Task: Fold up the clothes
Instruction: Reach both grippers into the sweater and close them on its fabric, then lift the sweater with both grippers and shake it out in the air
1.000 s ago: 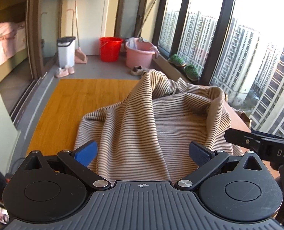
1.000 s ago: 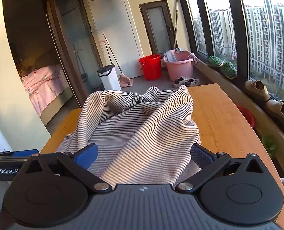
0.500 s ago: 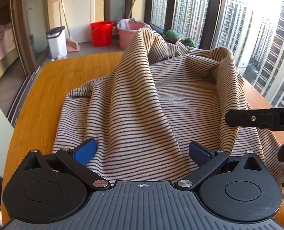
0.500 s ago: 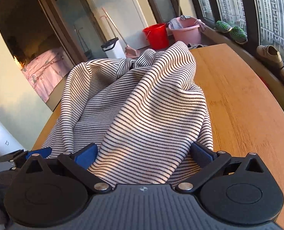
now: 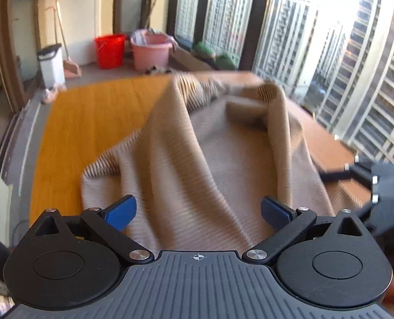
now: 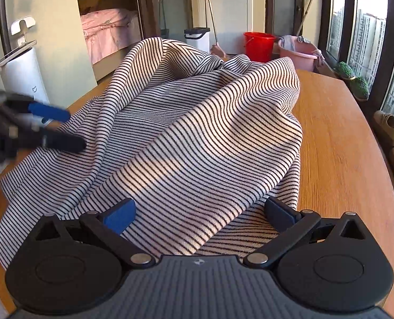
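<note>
Left gripper [image 5: 198, 210]: spread over the striped garment [image 6: 197, 133] — nothing pinched.
Right gripper [image 6: 198, 212]: spread too.
Risk: bunched folds — jaws may catch several layers, folding crooked.

- Bright sun comes in through the windows [image 5: 316, 40] and looks washed-out white there.
- The left picture is blurry; the striped cloth [image 5: 210, 159] looks smeared.
- The right picture is sharp, with sunny patches and soft shadows.
- Edges bend round.
</note>
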{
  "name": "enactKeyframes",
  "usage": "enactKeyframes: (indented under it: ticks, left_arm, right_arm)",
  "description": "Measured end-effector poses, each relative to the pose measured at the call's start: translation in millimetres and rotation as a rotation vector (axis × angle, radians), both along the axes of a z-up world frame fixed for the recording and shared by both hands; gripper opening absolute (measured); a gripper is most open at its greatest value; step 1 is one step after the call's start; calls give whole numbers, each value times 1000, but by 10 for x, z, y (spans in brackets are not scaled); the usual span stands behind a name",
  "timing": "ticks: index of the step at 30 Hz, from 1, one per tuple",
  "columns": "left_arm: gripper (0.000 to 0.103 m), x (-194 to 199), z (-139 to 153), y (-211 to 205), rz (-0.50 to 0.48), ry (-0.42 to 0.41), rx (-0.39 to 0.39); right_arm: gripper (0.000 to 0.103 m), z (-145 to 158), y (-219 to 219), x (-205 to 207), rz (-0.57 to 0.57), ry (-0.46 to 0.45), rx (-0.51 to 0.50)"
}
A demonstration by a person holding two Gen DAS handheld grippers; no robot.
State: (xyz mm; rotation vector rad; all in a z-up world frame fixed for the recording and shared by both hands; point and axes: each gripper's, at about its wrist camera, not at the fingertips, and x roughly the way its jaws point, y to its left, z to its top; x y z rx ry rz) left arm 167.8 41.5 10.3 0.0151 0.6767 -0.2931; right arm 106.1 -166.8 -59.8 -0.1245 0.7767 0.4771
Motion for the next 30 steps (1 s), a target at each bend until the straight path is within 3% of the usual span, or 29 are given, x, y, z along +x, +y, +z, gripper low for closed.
enactKeyframes:
  ticks: [3,6,7,9,10,12,14,15,19,21,23,24,25,26,27,30]
  left_arm:
    - [102,396,268,-79,13,-113,16]
    - [100,748,185,-305,-6,-98,81]
    - [96,859,116,-388,-16,-85,119]
    - [67,1039,-65,-503,-41,-42,195]
    - [60,1110,-145,-511,-50,-20,206]
    - [30,1197,-271,-416,-46,18,173]
    - [23,1206,-262,-283,-11,20,114]
    - [19,1172,-229,-205,11,9,98]
    - [17,1138,-134,129,93,-29,87]
    - [18,1150,-133,288,123,-31,85]
    - [18,1164,-173,426,141,-20,72]
    - [17,1171,-190,487,145,-17,58]
    - [17,1164,-188,550,140,-19,23]
    - [14,1153,-180,615,135,-23,-18]
    - [13,1115,-142,696,146,-38,-67]
    - [14,1088,-80,911,209,-69,-158]
  right_arm:
    - [103,25,42,28,-14,3,-2]
    - [102,70,68,54,-14,0,10]
    - [97,133,38,66,-10,-23,24]
    - [90,299,-20,103,-5,-90,36]
    - [89,409,-40,146,-12,-147,21]
    - [81,608,-57,266,-28,-254,-22]
    - [45,736,-20,524,-57,-293,-55]
    - [42,785,-1,677,-74,-296,-63]
    - [43,734,109,1440,-107,-231,-56]
    - [48,610,174,1779,-85,-171,-69]
    - [61,471,250,1981,-54,-103,-60]
    - [61,401,292,2018,-41,-79,-52]
    - [56,340,321,2037,-34,-69,-50]
    - [22,360,321,1982,-39,-82,-25]
    - [8,380,320,1928,-45,-95,0]
    - [9,686,138,1687,-48,-195,167]
